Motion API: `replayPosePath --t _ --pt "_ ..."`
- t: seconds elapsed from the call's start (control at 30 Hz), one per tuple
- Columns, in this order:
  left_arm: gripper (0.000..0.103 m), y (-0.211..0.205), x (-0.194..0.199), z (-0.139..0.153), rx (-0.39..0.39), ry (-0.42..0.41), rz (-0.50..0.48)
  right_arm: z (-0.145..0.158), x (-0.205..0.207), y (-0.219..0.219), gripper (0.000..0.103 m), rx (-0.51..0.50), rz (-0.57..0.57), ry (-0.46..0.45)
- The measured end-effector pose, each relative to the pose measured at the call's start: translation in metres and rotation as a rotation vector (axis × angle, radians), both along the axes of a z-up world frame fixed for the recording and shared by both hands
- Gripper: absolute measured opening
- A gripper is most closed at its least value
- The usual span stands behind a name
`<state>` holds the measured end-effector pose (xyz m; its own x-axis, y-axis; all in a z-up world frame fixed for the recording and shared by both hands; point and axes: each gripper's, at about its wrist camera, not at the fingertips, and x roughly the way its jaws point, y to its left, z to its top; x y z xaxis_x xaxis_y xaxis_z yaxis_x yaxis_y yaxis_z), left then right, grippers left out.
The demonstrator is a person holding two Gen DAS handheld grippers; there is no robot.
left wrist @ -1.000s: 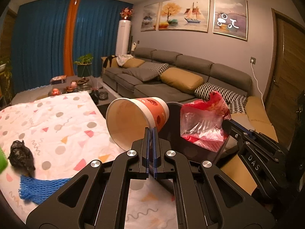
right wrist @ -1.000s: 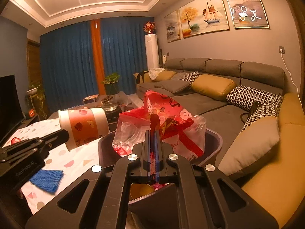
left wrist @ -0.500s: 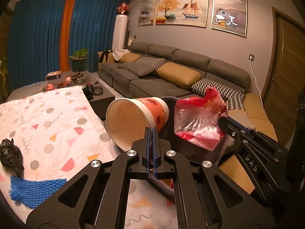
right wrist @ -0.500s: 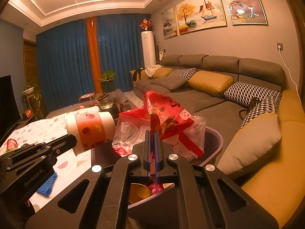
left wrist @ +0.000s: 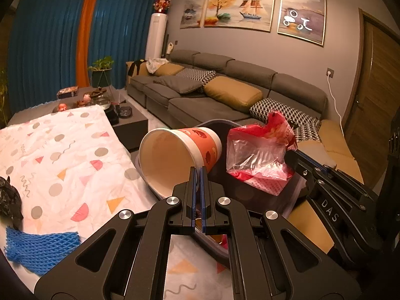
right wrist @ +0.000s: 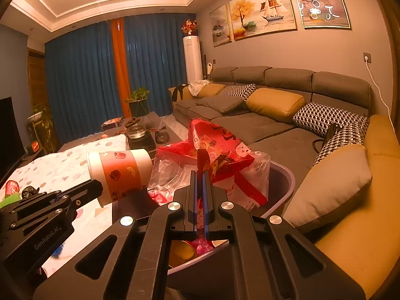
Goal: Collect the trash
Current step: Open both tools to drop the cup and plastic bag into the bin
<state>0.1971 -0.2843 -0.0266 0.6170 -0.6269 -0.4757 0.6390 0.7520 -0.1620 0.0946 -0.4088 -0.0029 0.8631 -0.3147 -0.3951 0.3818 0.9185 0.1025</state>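
Living room, one bin [right wrist: 287,175], two claws: one cup [left wrist: 180,155], one bag [right wrist: 225,160]

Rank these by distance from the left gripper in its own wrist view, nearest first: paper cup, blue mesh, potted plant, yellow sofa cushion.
From the left gripper:
1. Paper cup, clamped at its rim.
2. Blue mesh, lower left on the tablecloth.
3. Yellow sofa cushion, ahead right.
4. Potted plant, far left by the curtains.

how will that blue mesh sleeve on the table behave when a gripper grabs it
The blue mesh sleeve lies flat and slumped on the tablecloth, so it is probably floppy and light. Its open netting looks squashy, so closing jaws would likely crush it rather than slip off.
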Motion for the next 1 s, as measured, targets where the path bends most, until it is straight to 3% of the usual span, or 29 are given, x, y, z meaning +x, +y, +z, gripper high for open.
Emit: replayPosePath --t 0.7,0.8,1.0 --pt "0.003 -0.007 0.004 -0.01 -0.016 0.061 -0.061 -0.001 0.01 -0.011 0.008 0.033 0.01 0.032" --pt "0.015 -0.003 0.008 -0.013 -0.016 0.076 -0.055 -0.002 0.01 -0.015 0.013 0.041 0.003 0.03" --pt "0.063 0.014 0.007 -0.009 -0.056 0.076 -0.016 -0.004 0.006 -0.019 0.023 0.054 -0.015 0.018"
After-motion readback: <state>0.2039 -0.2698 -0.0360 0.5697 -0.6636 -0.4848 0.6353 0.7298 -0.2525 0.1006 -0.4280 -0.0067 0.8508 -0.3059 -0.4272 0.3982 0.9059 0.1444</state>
